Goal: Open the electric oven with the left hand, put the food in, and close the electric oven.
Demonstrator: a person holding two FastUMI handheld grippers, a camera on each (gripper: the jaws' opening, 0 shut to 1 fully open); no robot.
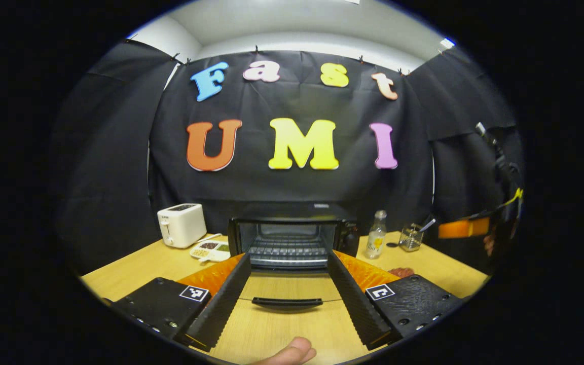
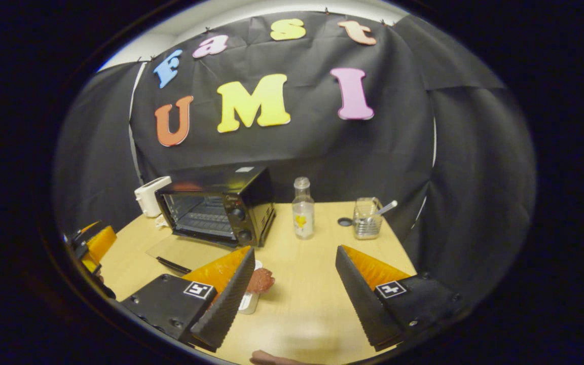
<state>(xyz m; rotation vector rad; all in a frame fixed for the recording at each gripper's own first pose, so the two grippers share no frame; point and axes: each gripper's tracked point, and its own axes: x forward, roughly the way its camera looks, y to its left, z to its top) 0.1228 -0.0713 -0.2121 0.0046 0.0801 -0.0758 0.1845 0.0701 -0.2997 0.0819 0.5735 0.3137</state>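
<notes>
With both tongs (image 1: 288,304) (image 2: 292,299) spread and empty, you risked clipping the lowered oven door (image 1: 287,294) reaching for the food (image 2: 260,280).

The wooden table (image 2: 317,284) carries oven (image 2: 221,205), toaster (image 1: 181,224), bottle (image 2: 302,209), and glass jar (image 2: 366,219).

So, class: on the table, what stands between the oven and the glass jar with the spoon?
In the right gripper view, a clear bottle stands between the oven and the jar; a small dark lid lies beside the jar.
</notes>
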